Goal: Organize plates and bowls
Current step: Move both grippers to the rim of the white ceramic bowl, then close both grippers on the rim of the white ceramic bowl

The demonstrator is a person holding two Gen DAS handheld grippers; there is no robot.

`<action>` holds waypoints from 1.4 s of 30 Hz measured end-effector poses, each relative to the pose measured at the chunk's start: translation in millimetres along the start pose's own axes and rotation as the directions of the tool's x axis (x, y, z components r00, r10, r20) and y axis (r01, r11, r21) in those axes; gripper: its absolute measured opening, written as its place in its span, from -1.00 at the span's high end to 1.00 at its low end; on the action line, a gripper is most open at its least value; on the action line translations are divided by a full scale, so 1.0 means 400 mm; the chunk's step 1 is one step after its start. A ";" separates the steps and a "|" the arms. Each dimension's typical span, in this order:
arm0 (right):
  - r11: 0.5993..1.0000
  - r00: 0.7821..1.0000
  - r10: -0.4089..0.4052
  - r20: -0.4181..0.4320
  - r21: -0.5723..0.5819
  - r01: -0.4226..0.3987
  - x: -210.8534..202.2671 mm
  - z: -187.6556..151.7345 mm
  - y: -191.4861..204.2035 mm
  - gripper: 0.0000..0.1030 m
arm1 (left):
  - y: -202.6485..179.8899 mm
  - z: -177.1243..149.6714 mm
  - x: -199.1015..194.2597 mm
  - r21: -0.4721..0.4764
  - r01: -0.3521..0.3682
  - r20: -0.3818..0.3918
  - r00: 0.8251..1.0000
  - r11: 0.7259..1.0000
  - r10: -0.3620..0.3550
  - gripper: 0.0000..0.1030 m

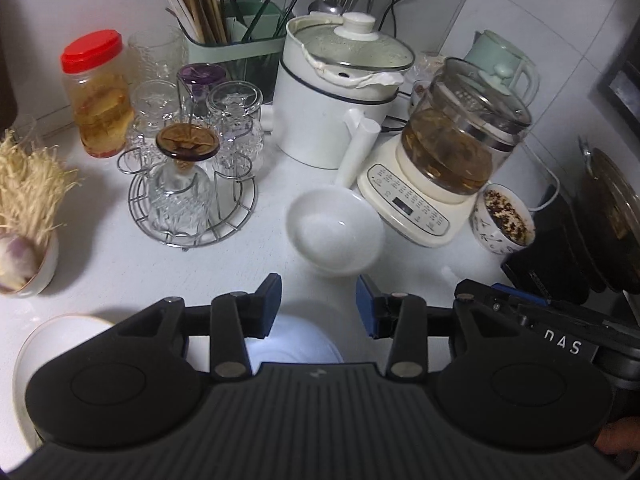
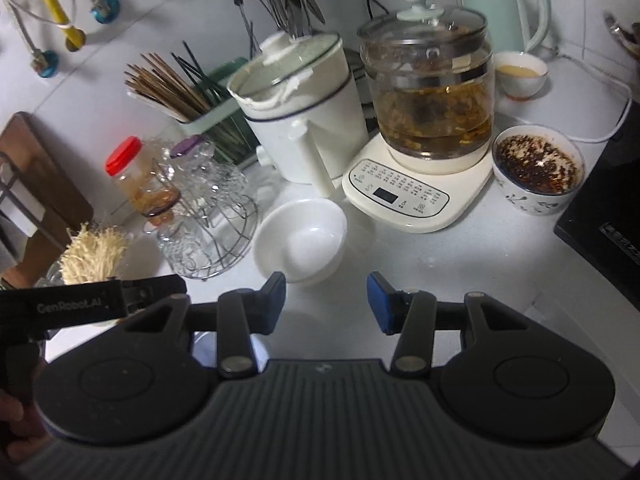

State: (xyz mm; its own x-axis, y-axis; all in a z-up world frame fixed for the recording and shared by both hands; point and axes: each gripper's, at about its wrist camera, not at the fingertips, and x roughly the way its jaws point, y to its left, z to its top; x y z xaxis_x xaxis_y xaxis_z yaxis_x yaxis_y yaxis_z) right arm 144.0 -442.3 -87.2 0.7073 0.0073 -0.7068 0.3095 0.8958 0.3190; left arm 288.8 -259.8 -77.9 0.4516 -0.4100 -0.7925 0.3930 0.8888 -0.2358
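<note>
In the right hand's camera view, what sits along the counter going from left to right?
Red-lidded jar → glasses on a wire rack → empty white bowl → glass kettle on its cream base → patterned bowl of dark flakes.

White bowl (image 2: 301, 240) beyond parted jaws

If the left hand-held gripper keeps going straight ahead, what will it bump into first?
Most likely the empty white bowl. The left hand-held gripper has open jaws with nothing between them, and the bowl sits just beyond them on the counter. Depth is hard to judge, so it might touch the counter first.
</note>
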 end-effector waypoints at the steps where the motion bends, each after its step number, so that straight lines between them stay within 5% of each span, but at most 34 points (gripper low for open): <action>1: 1.000 1.000 0.000 -0.010 0.010 0.000 0.014 0.008 -0.007 0.05 | 0.002 0.008 0.014 -0.008 -0.001 -0.006 1.000 1.000 0.000 0.09; 17: 1.000 0.993 0.029 -0.111 0.005 -0.029 0.220 0.100 -0.052 0.07 | 0.049 0.079 0.251 -0.132 -0.034 -0.114 0.993 0.991 0.019 0.09; 29: 0.999 0.977 0.044 -0.207 0.017 -0.041 0.337 0.125 -0.079 0.27 | 0.096 0.100 0.369 -0.225 -0.093 -0.147 0.987 0.970 0.060 0.12; 42: 0.994 0.951 0.112 -0.290 0.033 -0.107 0.428 0.122 -0.071 0.62 | 0.117 0.100 0.409 -0.253 -0.092 -0.169 0.984 0.963 0.050 0.80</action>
State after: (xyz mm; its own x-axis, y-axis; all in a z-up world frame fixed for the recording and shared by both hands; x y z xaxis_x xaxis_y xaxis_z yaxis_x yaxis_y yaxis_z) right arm 287.3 -488.4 -186.5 0.5230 0.2360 -0.8190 0.2526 0.8748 0.4133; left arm 413.3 -293.5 -196.0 0.3288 -0.3248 -0.8868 0.1341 0.9455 -0.2966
